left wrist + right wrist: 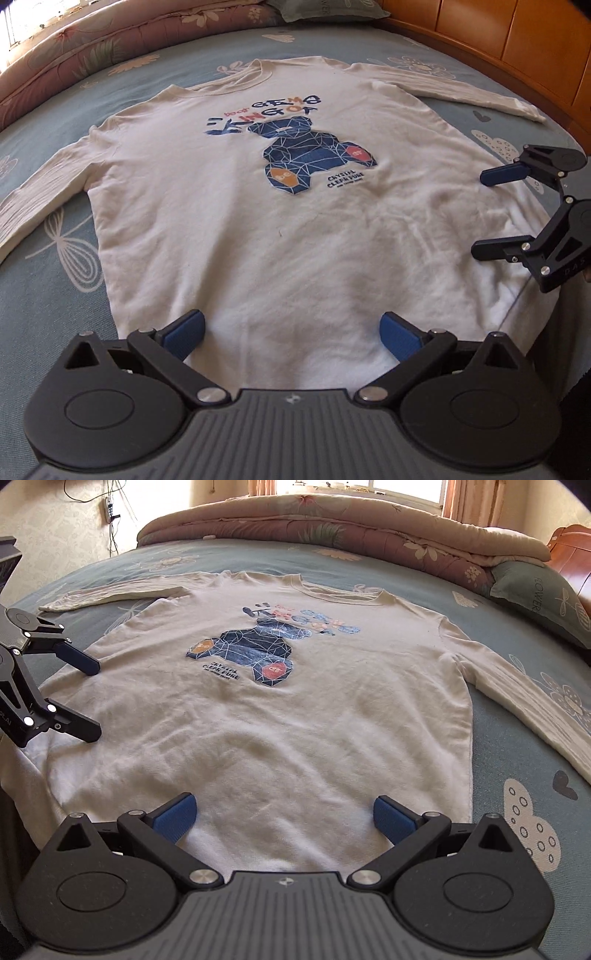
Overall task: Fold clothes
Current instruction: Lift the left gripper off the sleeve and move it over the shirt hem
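On the sweatshirt (258, 206) we read "bear GEMS" and "KING OF" above the bear print (314, 155), and "CRYSTAL CLEAR PURE" at the bear's 5 o'clock; a smaller line beneath is too fine to read. The bear's orange patch shows "be", its red patch "ar". The pillow (535, 598), at 2 o'clock in the right wrist view, carries "FLOWER".
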